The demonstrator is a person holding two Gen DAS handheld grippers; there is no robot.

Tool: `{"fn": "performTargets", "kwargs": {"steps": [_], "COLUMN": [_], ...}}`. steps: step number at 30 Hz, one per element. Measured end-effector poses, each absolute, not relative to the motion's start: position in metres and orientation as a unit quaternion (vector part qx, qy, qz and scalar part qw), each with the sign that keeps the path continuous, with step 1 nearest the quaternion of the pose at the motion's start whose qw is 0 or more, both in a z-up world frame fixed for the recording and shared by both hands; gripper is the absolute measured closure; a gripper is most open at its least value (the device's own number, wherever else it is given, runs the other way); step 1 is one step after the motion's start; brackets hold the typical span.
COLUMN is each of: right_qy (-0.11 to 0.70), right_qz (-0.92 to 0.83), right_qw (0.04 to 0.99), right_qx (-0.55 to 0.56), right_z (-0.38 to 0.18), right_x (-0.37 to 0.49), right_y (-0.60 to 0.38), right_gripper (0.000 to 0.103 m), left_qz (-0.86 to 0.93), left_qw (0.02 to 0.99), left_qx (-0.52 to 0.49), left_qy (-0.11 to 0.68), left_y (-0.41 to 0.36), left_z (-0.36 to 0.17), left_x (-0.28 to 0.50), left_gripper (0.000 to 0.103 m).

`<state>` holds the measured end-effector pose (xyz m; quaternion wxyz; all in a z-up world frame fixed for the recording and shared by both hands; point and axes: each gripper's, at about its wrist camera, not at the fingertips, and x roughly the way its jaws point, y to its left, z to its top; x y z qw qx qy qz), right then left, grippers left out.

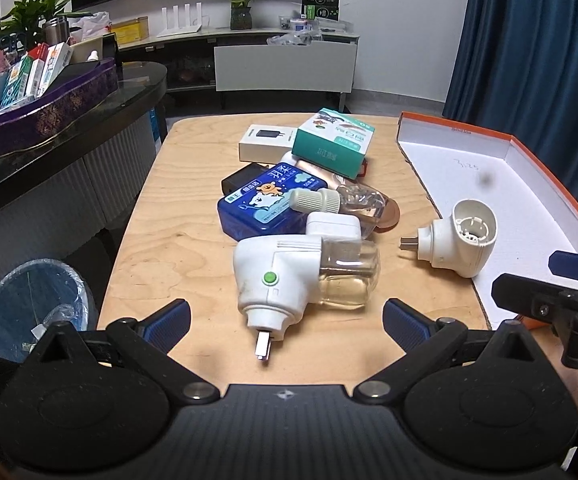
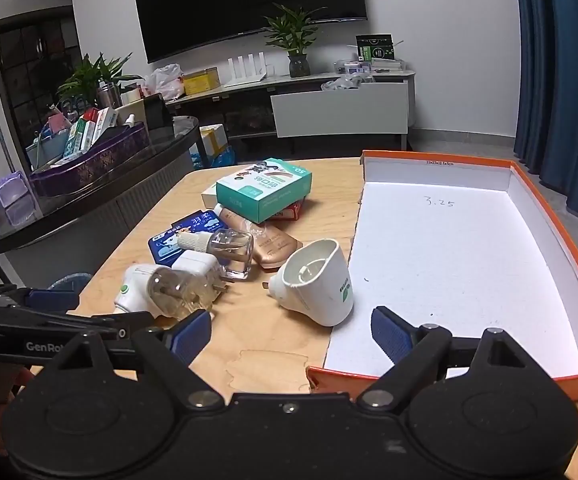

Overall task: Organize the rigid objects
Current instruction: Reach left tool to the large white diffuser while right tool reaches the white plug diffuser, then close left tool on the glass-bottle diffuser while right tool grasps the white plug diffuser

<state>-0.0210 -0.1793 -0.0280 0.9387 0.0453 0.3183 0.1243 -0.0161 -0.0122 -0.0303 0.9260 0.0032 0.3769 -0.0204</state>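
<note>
A pile of small items lies on the wooden table (image 1: 161,248): a teal box (image 1: 333,140), a white charger box (image 1: 265,142), a blue tin (image 1: 265,204), a clear bottle with a ribbed cap (image 1: 341,200) and a white adapter (image 1: 333,228). Nearest to me lies a white plug-in vaporizer with a bottle (image 1: 273,276), its plug end between the open fingers of my left gripper (image 1: 287,312), untouched. An empty white vaporizer shell (image 2: 317,284) rests at the edge of the orange box (image 2: 449,260). Just behind that shell, my right gripper (image 2: 291,332) is open and holds nothing.
A dark counter (image 1: 89,120) with a purple tray of boxes (image 1: 49,108) runs along the left. A lined bin (image 1: 37,304) stands below the table's left corner. Blue curtains (image 1: 529,60) hang at the right, and a TV stand (image 1: 285,64) sits behind.
</note>
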Motion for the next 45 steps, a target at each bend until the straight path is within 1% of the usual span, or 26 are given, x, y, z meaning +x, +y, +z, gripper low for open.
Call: {"fn": "performTargets", "kwargs": {"steps": [4,8,9,29,45], "right_qy": [0.317,0.319,0.320,0.329,0.348], "right_qz": [0.126,0.125,0.125,0.126,0.118], "right_qw": [0.939,0.938,0.938,0.936,0.930], "right_qx": [0.045,0.045,0.044,0.023,0.025], "right_z": [-0.029,-0.027,-0.026,-0.031,-0.036], "right_x": [-0.031,-0.018,-0.028,-0.016,-0.002], "right_y": [-0.184,-0.176,-0.180,-0.172,-0.176], "right_gripper": [0.001,0.001,0.001,0.001,0.001], "left_qz": [-0.020,-0.020,-0.021,-0.019,-0.034], "left_qw": [0.926,0.924,0.924,0.923,0.925], "left_qx": [0.005,0.007,0.007,0.003,0.009], "left_qy": [0.378,0.381,0.381,0.385,0.379], "left_y": [-0.013,-0.014,-0.015,-0.015,-0.021], "left_z": [-0.031,-0.032,-0.032,-0.037,-0.056], "left_x": [-0.014,-0.013,-0.013,-0.008,0.025], "left_gripper": [0.000,0.000,0.000,0.000,0.000]}}
